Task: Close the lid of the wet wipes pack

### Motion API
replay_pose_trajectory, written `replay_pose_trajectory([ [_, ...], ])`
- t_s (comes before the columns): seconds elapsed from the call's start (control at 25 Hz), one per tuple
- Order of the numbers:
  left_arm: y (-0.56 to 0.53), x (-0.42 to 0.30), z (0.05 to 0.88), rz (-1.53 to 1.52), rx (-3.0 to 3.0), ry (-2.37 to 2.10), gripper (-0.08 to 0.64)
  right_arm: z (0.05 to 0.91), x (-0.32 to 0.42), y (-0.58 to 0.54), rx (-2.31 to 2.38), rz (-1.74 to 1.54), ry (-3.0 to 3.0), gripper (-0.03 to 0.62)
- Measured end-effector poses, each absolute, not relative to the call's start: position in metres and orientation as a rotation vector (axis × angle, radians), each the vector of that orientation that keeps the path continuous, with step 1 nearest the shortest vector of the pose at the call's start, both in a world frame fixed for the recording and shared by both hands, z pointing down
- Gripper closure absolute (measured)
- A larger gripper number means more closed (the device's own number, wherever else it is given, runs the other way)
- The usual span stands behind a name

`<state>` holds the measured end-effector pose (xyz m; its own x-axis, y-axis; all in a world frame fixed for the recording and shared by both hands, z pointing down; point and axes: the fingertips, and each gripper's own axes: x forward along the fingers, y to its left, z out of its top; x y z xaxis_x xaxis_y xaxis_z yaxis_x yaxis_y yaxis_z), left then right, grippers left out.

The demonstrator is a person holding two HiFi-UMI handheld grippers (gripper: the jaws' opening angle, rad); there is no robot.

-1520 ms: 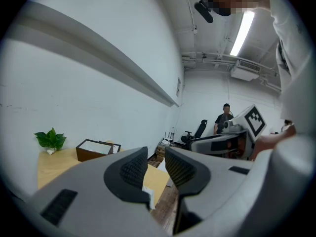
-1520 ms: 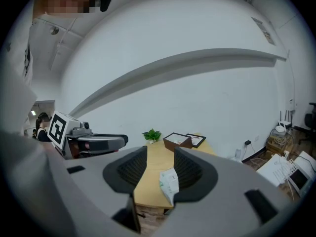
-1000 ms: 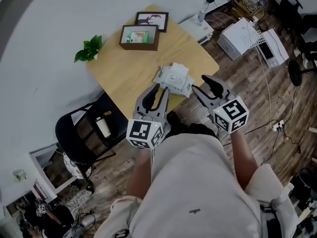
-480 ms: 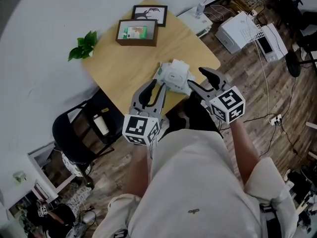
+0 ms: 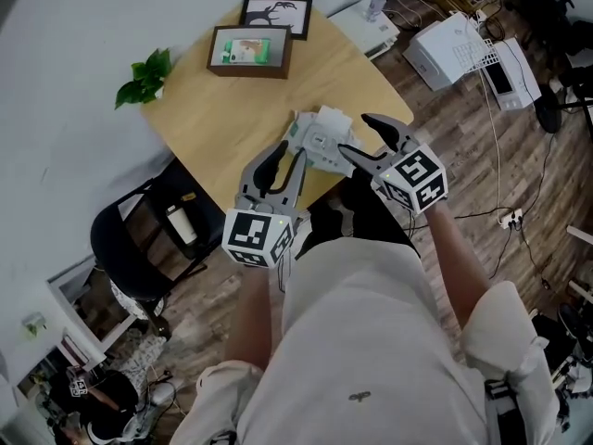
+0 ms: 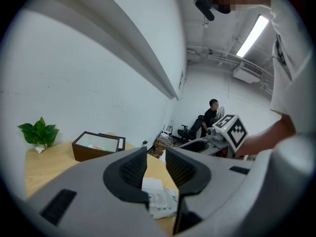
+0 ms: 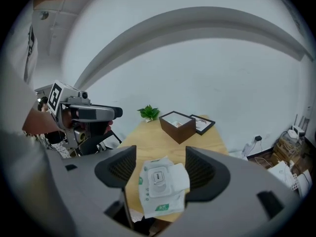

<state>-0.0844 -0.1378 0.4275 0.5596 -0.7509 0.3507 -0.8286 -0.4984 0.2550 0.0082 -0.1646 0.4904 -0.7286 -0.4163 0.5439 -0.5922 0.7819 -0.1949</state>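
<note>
At the near corner of the wooden bench lies the wet wipes pack, white with green print, flat on the wood and partly over the edge. On its top sits a rounded plastic frame, and a white flap is folded out to one side of it. Whether the lid is shut I cannot tell.

Both grippers are held low over that corner and point at the pack. The left gripper is on the pack's near left. Its fingers stand a narrow gap apart with nothing between them, and the pack shows just beyond their tips. The right gripper comes in from the pack's right. Its fingers are spread wide and opening. In the right gripper view the pack shows in the gap between them, but the pads do not press on it.

Farther back on the bench stands a dark brown box frame with a black-framed picture beside it, and a green plant sprig lies near the wall. A black chair stands at the bench's left side with a bottle on its seat. White appliances and cables sit on the wooden floor to the right.
</note>
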Motion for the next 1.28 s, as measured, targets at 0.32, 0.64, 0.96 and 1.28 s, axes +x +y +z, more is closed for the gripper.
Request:
replay_pose_trajectory([
  [0.32,-0.151,-0.081,0.445,0.313,2.381,-1.276,0.462,0.535,0.005,-0.181,0.665,0.539,-2.461,0.265],
  [0.64,-0.160,-0.078,0.462,0.353,2.350,-1.280,0.462,0.577,0.001,-0.195,0.602,0.583,-2.421,0.255],
  [0.96,-0.152,-0.078,0.479,0.375,2.305,-1.299,0.462,0.615,-0.007,-0.201,0.545,0.610,-2.376,0.255],
  [1.28,-0.144,-0.087,0.486,0.376,2.259,-1.337,0.462,0.647,-0.010,-0.202,0.499,0.647,-2.325,0.258],
])
